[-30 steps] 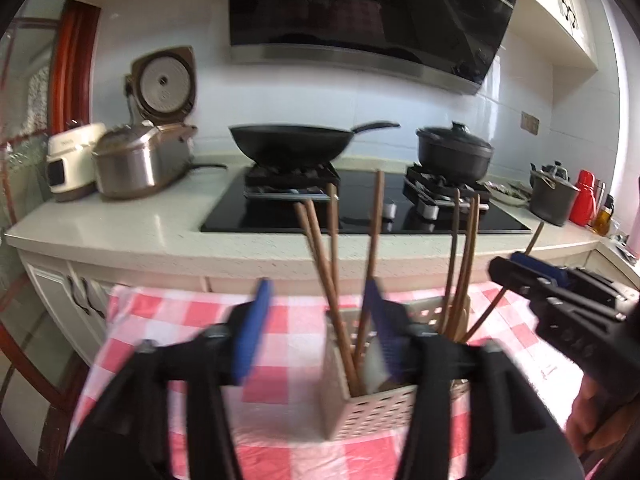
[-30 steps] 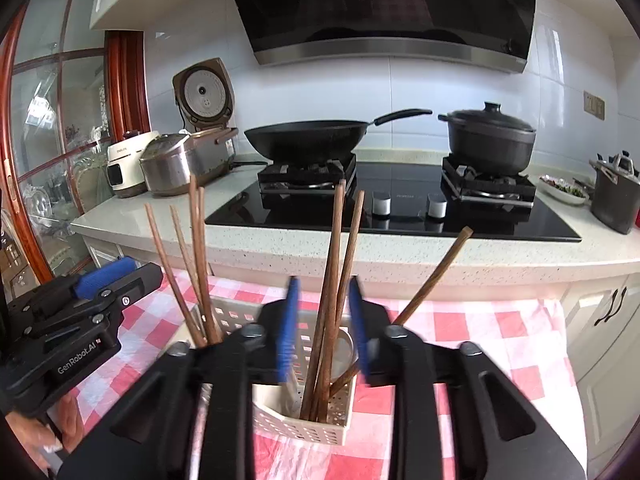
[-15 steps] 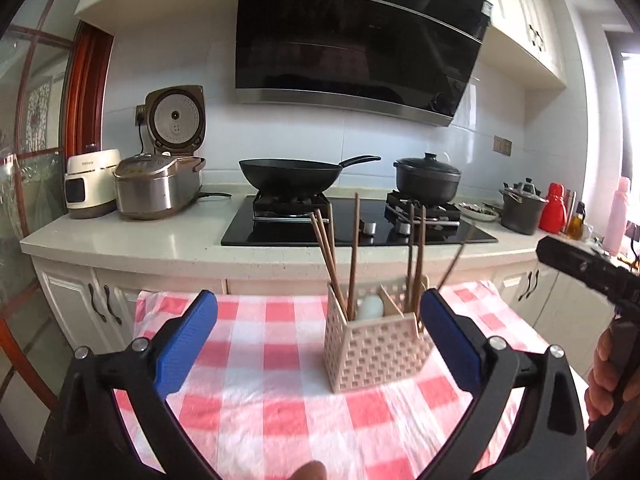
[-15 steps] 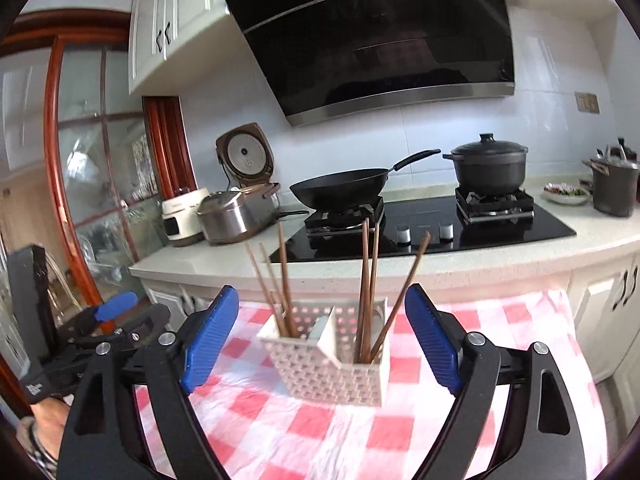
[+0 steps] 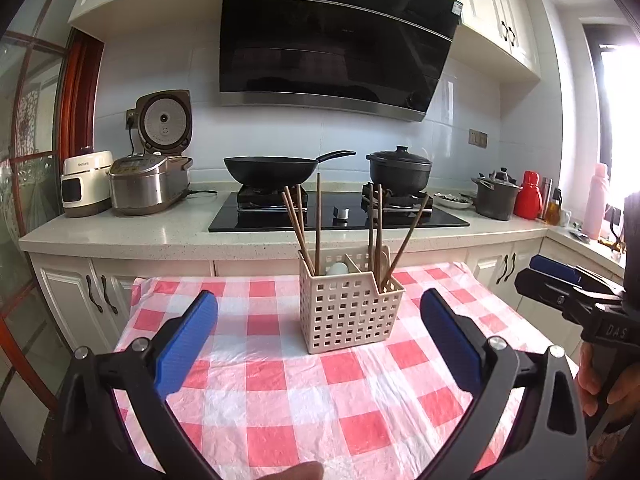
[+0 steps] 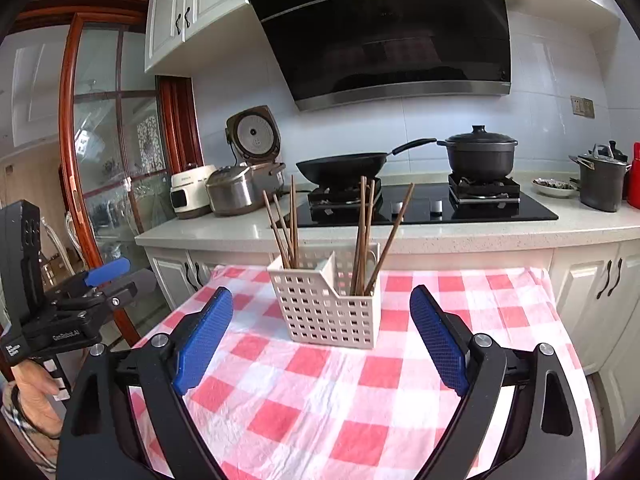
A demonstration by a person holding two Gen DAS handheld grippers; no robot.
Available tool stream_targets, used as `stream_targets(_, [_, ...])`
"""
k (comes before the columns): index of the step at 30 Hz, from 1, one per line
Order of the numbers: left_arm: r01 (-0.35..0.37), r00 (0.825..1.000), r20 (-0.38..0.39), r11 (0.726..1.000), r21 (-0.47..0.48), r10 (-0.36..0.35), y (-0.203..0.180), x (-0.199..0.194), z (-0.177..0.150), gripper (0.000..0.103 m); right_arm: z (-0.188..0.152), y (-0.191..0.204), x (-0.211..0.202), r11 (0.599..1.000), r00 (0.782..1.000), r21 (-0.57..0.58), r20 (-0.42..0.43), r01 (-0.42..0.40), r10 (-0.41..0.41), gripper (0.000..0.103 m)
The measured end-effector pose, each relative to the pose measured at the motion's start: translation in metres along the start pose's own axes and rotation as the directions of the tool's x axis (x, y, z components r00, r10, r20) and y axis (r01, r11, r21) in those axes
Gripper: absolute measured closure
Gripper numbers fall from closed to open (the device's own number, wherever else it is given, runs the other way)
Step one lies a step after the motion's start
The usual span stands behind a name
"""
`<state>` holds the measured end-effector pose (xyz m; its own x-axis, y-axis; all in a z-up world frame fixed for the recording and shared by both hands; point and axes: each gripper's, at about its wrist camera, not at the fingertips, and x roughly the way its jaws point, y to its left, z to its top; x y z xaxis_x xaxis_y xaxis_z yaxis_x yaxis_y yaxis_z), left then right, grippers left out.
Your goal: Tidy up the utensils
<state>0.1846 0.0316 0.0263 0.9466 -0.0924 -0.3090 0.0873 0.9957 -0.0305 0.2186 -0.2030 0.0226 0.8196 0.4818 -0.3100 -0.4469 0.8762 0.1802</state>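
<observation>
A cream lattice utensil basket (image 5: 350,312) (image 6: 332,312) stands on the red-and-white checked tablecloth (image 5: 304,408) (image 6: 332,408). Brown wooden chopsticks (image 5: 318,224) (image 6: 362,236) stand upright in both of its compartments, and a white spoon head (image 5: 338,269) shows in the left one. My left gripper (image 5: 318,312) is open, well short of the basket and holding nothing. My right gripper (image 6: 320,300) also hangs back from the basket; its jaws are opening with nothing between them. Each gripper shows at the side of the other's view, the right gripper (image 5: 554,276) and the left gripper (image 6: 108,274).
Behind the table runs a counter (image 5: 120,236) with a black hob, a wok (image 5: 272,170), a black pot (image 5: 400,168) and rice cookers (image 5: 148,184). A steel pot and bottles (image 5: 530,196) stand at its right. A glass door (image 6: 104,160) is to the left.
Both grippers have pulled back from the basket and gone from nearly shut around chopsticks to wide open. The chopsticks now stand free in the basket.
</observation>
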Motion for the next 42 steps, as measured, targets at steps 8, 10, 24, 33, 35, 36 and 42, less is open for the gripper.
stream_targets(8, [0.005,1.0,-0.01,1.0,0.018,-0.005,-0.011,-0.002,-0.005,0.005,-0.006,0.007,-0.005,0.999,1.0,-0.042,-0.008,-0.002,0.002,0.018])
stream_targets(10, [0.018,1.0,-0.014,1.0,0.021,-0.017,-0.013,-0.002,-0.005,0.005,-0.008,0.01,-0.003,0.998,1.0,-0.059,-0.013,0.008,-0.008,0.018])
stream_targets(24, [0.024,0.999,-0.027,0.999,0.031,-0.023,-0.018,-0.004,-0.01,0.005,-0.011,0.016,-0.003,0.995,1.0,-0.095,-0.019,0.019,-0.021,0.018])
stream_targets(33, [0.022,0.999,-0.033,0.999,0.025,-0.022,-0.017,-0.003,-0.011,0.005,-0.012,0.017,-0.002,0.995,1.0,-0.101,-0.023,0.017,-0.02,0.018])
stream_targets(35, [0.022,0.999,-0.034,0.999,0.026,-0.021,-0.016,-0.004,-0.012,0.005,-0.012,0.017,-0.002,0.995,1.0,-0.101,-0.023,0.017,-0.019,0.018])
stream_targets(36, [0.022,0.999,-0.033,0.999,0.026,-0.021,-0.016,-0.004,-0.012,0.005,-0.012,0.017,-0.002,0.995,0.999,-0.103,-0.024,0.018,-0.021,0.018])
stream_targets(42, [0.02,0.999,-0.039,0.999,0.031,-0.019,-0.017,-0.003,-0.013,0.005,-0.013,0.017,-0.002,0.995,1.0,-0.102,-0.025,0.015,-0.018,0.018])
